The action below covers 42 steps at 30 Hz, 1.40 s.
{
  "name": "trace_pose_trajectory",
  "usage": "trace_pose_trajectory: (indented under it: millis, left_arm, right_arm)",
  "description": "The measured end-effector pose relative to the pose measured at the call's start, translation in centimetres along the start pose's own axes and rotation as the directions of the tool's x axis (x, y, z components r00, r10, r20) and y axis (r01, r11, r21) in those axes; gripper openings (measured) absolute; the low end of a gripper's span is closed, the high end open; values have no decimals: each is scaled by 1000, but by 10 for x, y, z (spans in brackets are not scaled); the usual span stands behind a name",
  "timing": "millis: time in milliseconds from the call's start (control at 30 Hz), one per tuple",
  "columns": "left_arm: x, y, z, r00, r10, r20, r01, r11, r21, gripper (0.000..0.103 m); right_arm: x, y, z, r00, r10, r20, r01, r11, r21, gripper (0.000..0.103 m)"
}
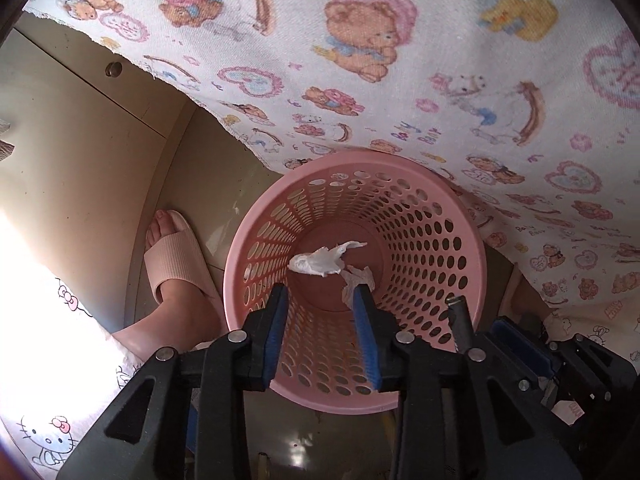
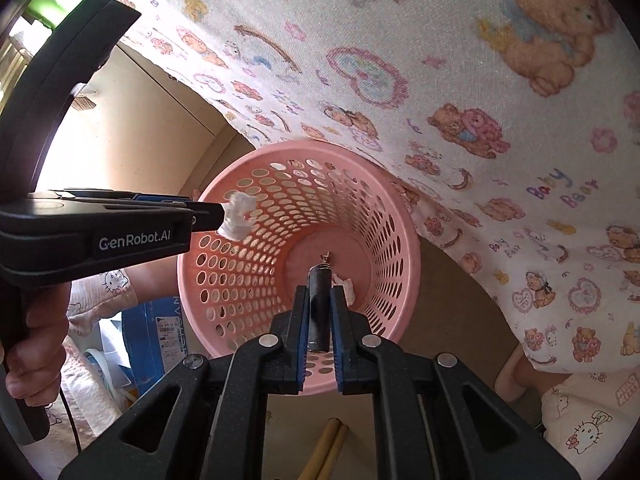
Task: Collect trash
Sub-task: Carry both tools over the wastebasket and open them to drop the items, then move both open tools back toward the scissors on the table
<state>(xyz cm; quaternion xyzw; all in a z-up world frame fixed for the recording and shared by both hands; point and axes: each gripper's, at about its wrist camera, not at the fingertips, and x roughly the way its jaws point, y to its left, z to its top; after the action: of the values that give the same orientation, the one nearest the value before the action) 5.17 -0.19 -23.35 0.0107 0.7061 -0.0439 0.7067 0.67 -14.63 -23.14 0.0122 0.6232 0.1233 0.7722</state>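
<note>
A pink perforated basket (image 1: 360, 156) (image 2: 304, 146) stands on the floor right below both grippers. My left gripper (image 1: 320, 290) (image 2: 218, 216) is over its mouth, jaws apart. A crumpled white tissue (image 1: 320, 260) (image 2: 238, 218) sits just past its fingertips, above the basket's inside and not pinched between the pads. Another bit of tissue (image 1: 358, 280) (image 2: 346, 286) lies on the basket's bottom. My right gripper (image 2: 319, 290) points down into the basket. Its blue pads lie against a dark cylinder with a metal tip (image 2: 318, 312) (image 1: 462, 324).
A bear-print cloth (image 1: 400, 80) (image 2: 440, 80) hangs down behind the basket. A foot in a pink slipper (image 1: 172, 256) rests left of it, by a beige cabinet (image 1: 80, 120). A blue box (image 2: 154, 344) and wooden sticks (image 2: 328, 448) lie near the basket's front.
</note>
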Motion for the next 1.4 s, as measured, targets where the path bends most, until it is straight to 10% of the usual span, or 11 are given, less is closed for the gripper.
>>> trace_pose_trajectory:
  millis: [633, 1067, 1400]
  left_arm:
    - [-95, 3, -8, 957, 50, 285, -52, 999, -2, 58]
    - [-145, 2, -17, 869, 66, 490, -72, 997, -8, 70]
    - [-168, -11, -16, 806, 99, 583, -114, 993, -11, 81]
  right_arm:
    - [-71, 10, 14, 976, -61, 209, 66, 998, -17, 52]
    - [-163, 3, 8, 826, -180, 534, 185, 982, 45, 60]
    - [-177, 3, 5, 776, -201, 598, 209, 976, 57, 60]
